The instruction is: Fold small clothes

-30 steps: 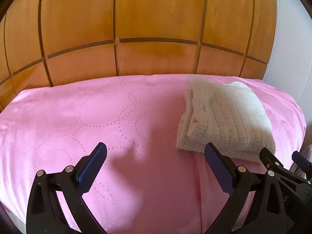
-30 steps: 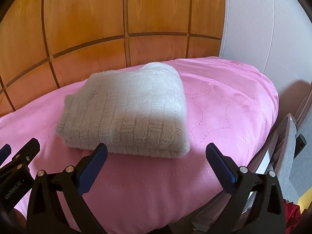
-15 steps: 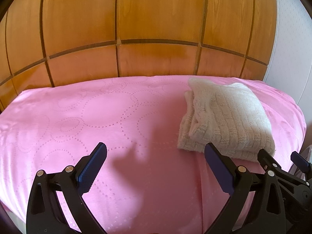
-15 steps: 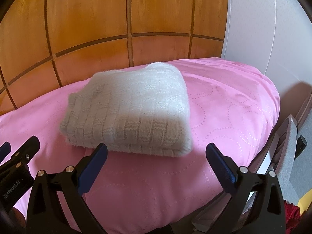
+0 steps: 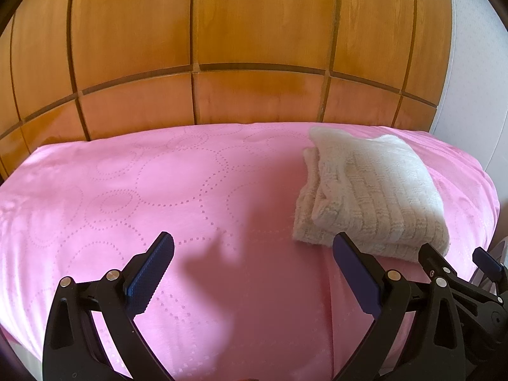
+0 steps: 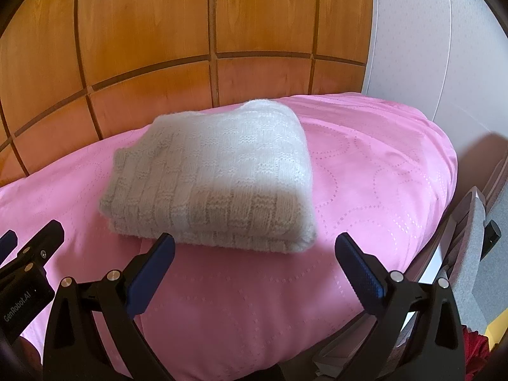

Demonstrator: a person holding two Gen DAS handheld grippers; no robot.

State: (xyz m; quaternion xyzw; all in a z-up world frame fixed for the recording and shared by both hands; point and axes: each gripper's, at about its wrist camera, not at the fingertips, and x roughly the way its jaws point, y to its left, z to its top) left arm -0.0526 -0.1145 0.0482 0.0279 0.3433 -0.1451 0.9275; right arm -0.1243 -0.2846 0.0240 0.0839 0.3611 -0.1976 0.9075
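A cream knitted sweater (image 5: 371,193) lies folded into a thick rectangle on the right part of the pink bedspread (image 5: 158,190). In the right wrist view the same folded sweater (image 6: 216,174) fills the middle, just beyond the fingers. My left gripper (image 5: 254,247) hovers open over bare pink cloth, with the sweater to its right. My right gripper (image 6: 254,247) is open too, its left fingertip (image 6: 165,247) close to the sweater's near edge, holding nothing. The right gripper's fingers (image 5: 444,263) show at the lower right of the left wrist view.
A wooden panelled headboard (image 5: 254,63) rises behind the bed. A white wall (image 6: 412,47) stands at the right. A grey chair (image 6: 476,254) sits off the bed's right edge. The left gripper's body (image 6: 25,270) shows at the left of the right wrist view.
Both grippers have drawn back slightly from the sweater, which sits a little farther off in both views. The sweater itself has not moved.
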